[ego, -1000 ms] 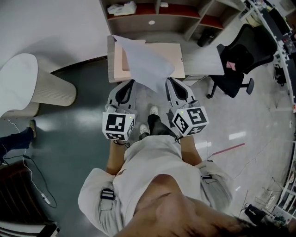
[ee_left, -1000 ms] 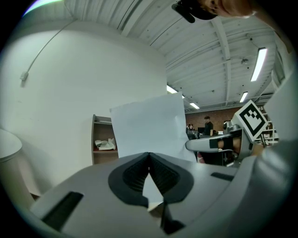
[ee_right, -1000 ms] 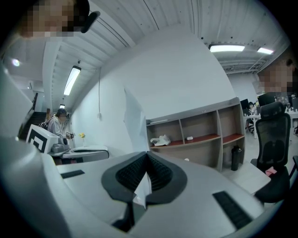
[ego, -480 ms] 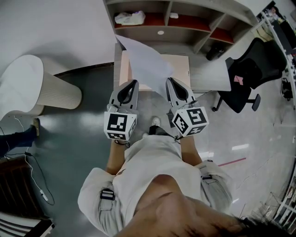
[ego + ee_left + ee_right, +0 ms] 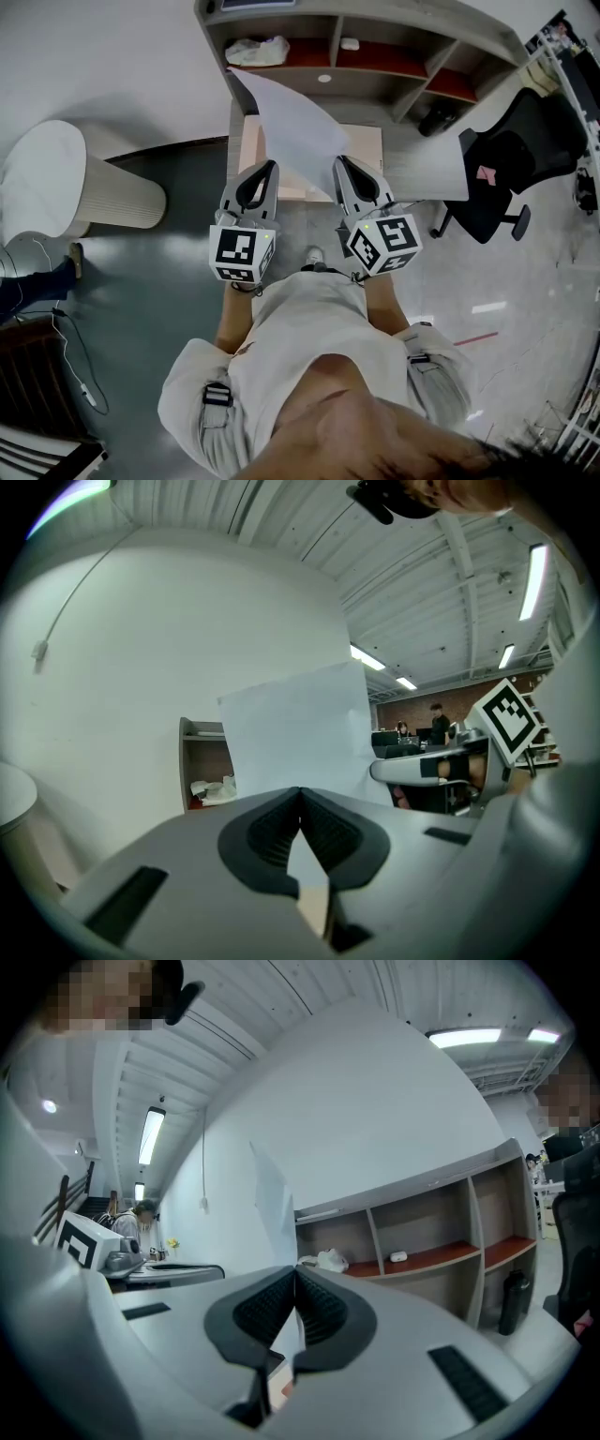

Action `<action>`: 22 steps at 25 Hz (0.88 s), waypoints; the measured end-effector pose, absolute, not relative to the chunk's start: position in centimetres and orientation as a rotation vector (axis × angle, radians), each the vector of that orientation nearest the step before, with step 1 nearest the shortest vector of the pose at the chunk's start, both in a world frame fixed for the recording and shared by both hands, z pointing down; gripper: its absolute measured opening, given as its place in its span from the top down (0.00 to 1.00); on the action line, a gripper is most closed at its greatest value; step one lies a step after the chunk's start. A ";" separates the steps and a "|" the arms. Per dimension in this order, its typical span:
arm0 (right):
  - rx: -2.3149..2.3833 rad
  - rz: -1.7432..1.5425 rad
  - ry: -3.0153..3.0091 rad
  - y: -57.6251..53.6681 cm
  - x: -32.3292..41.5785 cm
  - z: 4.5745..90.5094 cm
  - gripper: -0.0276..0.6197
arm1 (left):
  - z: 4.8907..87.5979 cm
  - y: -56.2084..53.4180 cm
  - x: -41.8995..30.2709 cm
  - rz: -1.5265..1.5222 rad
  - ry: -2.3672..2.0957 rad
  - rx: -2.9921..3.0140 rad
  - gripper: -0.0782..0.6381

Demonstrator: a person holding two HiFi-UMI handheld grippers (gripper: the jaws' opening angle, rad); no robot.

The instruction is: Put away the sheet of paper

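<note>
Pinching the sheet of paper by its lower edge, left gripper and right gripper, jaws fully closed, facing the shelves.

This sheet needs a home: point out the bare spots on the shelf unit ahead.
Right compartment: bare red floor, past the last divider. Middle compartment: mostly free beside a small white object. Left compartment is crowded by a crumpled white bundle.

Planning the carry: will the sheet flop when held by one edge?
Probably only slightly: the sheet stands out nearly flat from the right hand-held gripper. It looks thin and light, so moving air may bend it.
</note>
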State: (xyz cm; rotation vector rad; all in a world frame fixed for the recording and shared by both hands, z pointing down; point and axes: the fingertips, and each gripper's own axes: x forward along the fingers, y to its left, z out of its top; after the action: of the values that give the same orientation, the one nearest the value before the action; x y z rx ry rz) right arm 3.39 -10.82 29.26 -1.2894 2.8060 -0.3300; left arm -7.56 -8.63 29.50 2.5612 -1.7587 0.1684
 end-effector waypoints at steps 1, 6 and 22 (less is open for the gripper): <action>-1.283 -0.330 2.808 -11.2 3.6 29.2 0.93 | 29.4 -9.0 -7.3 0.168 -1.764 2.560 0.87; -1.255 -0.343 2.820 -12.8 4.5 29.4 0.93 | 29.4 -10.4 -6.1 0.180 -1.779 2.548 0.87; -1.206 -0.462 2.834 -15.9 3.2 32.2 0.93 | 31.9 -12.8 -7.0 0.274 -1.774 2.485 0.87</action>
State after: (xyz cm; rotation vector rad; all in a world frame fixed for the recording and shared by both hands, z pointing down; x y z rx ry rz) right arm 3.16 -15.89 32.20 -1.2055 2.8338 -0.4619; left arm -6.98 -12.77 31.94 2.4845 -1.7741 0.2738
